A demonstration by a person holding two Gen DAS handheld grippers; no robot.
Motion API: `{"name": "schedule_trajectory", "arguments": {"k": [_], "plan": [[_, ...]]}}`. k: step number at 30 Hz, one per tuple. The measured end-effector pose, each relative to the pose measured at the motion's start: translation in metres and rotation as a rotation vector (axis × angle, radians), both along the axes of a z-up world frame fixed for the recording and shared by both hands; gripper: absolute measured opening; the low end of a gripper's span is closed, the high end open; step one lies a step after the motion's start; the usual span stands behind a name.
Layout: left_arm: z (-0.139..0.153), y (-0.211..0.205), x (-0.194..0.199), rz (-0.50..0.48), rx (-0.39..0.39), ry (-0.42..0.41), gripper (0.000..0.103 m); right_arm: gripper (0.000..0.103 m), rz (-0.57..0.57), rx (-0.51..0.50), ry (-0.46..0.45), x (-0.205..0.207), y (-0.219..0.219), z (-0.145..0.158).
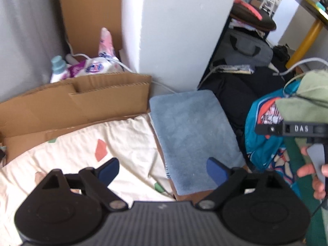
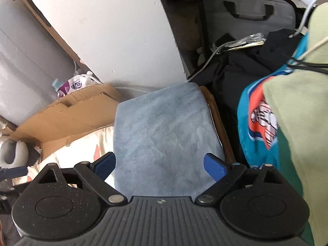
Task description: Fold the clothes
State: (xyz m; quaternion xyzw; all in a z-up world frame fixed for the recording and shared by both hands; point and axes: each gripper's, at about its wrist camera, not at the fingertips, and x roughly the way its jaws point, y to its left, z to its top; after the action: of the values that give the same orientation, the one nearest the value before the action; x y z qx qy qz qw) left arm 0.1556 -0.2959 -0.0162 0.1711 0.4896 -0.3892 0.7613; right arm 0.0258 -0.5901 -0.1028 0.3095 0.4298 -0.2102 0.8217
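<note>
A folded grey-blue cloth (image 1: 192,131) lies flat as a neat rectangle on a brown board, beside a cream sheet (image 1: 86,149) with coloured patches. In the right wrist view the same folded cloth (image 2: 164,135) fills the middle. My left gripper (image 1: 163,170) hangs above the seam between sheet and cloth, open, nothing between its blue pads. My right gripper (image 2: 158,167) hovers over the near end of the cloth, open and empty. The right gripper's body and the hand holding it (image 1: 313,170) show at the right edge of the left wrist view.
A pile of clothes, teal (image 2: 256,123) and pale green (image 2: 297,112), lies to the right. Cardboard (image 1: 71,100) stands behind the sheet, with detergent packs (image 1: 90,67) behind it. A white pillar (image 1: 174,30), dark bags (image 2: 248,12) and a yellow-legged table (image 1: 307,37) are further back.
</note>
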Motion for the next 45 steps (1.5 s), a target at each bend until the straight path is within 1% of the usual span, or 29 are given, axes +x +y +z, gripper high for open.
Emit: {"name": "schedule_trajectory", "arguments": {"k": [4, 7, 10, 12, 16, 19, 20, 24, 32, 36, 39, 41, 45], "plan": [[0.036, 0.023, -0.004, 0.027, -0.005, -0.037, 0.097, 0.096, -0.007, 0.005, 0.008, -0.016, 0.007, 0.028], [0.065, 0.046, -0.006, 0.079, -0.024, -0.022, 0.099, 0.096, -0.007, 0.006, 0.013, -0.028, 0.014, 0.050], [0.094, 0.069, -0.015, 0.102, -0.021, -0.056, 0.102, 0.096, 0.006, 0.003, -0.002, -0.042, 0.021, 0.074], [0.114, 0.085, -0.022, 0.119, -0.020, -0.077, 0.102, 0.097, 0.016, 0.002, -0.008, -0.050, 0.027, 0.089], [0.143, 0.121, -0.033, 0.184, -0.059, -0.053, 0.102, 0.097, 0.035, 0.001, -0.035, -0.066, 0.040, 0.119], [0.157, 0.147, -0.038, 0.237, -0.053, -0.068, 0.102, 0.097, 0.048, -0.003, -0.034, -0.074, 0.050, 0.140], [0.162, 0.156, -0.040, 0.257, -0.049, -0.078, 0.102, 0.097, 0.046, -0.006, -0.032, -0.076, 0.054, 0.146], [0.174, 0.196, -0.042, 0.312, -0.066, -0.061, 0.102, 0.097, 0.052, -0.008, -0.016, -0.079, 0.069, 0.171], [0.210, 0.266, -0.050, 0.374, -0.100, -0.120, 0.102, 0.099, 0.058, -0.040, 0.006, -0.077, 0.104, 0.224], [0.212, 0.290, -0.055, 0.379, -0.103, -0.137, 0.102, 0.100, 0.068, -0.053, -0.001, -0.076, 0.128, 0.248], [0.209, 0.308, -0.060, 0.399, -0.116, -0.127, 0.102, 0.100, 0.068, -0.040, -0.010, -0.074, 0.144, 0.261], [0.207, 0.322, -0.065, 0.421, -0.133, -0.131, 0.102, 0.100, 0.071, -0.021, -0.020, -0.073, 0.153, 0.267], [0.201, 0.347, -0.077, 0.455, -0.150, -0.151, 0.102, 0.100, 0.088, -0.030, -0.015, -0.072, 0.177, 0.268]]}}
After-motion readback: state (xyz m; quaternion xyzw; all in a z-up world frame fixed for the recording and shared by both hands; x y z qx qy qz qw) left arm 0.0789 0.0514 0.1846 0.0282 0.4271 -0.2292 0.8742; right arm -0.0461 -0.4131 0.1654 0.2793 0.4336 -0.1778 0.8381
